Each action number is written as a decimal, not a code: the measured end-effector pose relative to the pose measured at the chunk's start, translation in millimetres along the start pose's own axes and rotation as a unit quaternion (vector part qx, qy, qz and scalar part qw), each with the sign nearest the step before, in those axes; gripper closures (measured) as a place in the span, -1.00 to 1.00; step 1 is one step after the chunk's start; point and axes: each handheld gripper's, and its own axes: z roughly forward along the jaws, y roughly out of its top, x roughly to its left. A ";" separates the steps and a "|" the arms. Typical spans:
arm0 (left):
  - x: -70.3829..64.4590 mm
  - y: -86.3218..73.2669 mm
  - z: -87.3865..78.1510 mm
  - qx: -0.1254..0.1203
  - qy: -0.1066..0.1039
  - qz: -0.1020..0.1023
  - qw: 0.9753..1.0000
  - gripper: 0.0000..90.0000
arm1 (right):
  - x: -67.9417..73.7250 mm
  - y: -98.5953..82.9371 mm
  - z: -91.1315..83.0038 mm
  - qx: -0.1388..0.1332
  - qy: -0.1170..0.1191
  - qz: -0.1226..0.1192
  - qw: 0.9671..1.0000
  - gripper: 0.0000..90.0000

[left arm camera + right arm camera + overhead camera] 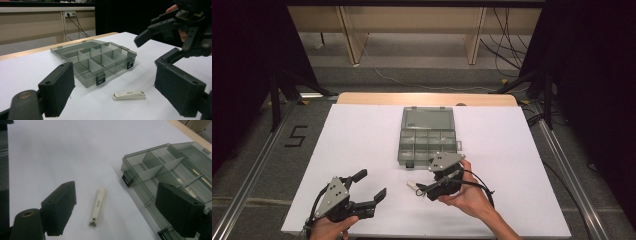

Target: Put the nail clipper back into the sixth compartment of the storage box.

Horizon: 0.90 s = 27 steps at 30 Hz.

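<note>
1. High view, starting at the left: the left gripper hovers over the white table at about 7 o'clock of the sheet, jaws spread wide with nothing between them. It points toward 2 o'clock, at the middle of the table.

2. Next along, near the centre, lies the nail clipper, flat on the table and apart from everything else. It sits just at 6 o'clock of the organizer box, close to the box's front latches but outside it.

3. The organizer box stands open at 12 o'clock of the clipper, lid folded back away from the person; the compartments that can be seen look empty (the far ones are hard to judge through the smoky plastic).

4. Farthest right, the right gripper hangs just beside the clipper, at its 3 o'clock. In the right gripper view its jaws stand well apart, with the nail clipper lying on the table between and beyond them, untouched.

5. Progress, as I judge it: the work looks to be putting the clipper into the box, and it is at the start. The box is already open; the grasp, the lift and the drop into a compartment are all left. The right gripper seems best placed to close on the clipper.
</note>
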 end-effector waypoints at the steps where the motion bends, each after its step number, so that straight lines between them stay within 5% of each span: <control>1: -0.6 0.0 0.0 -0.001 0.000 -0.002 1.000 -0.65 | -0.7 1.1 2.7 0.004 0.001 -0.002 1.000 -0.59; 9: 0.1 -0.2 -0.2 0.000 0.002 -0.004 1.000 -0.65 | 2.9 11.1 23.7 0.048 0.019 -0.018 0.998 -0.49; 13: -0.9 0.1 -0.6 -0.002 0.000 -0.005 1.000 -0.65 | 5.1 16.3 37.4 0.095 0.026 -0.020 0.995 -0.42; 27: -0.9 0.0 -0.6 -0.002 -0.002 -0.004 1.000 -0.65 | 5.0 12.5 65.5 0.169 0.060 -0.030 0.983 -0.14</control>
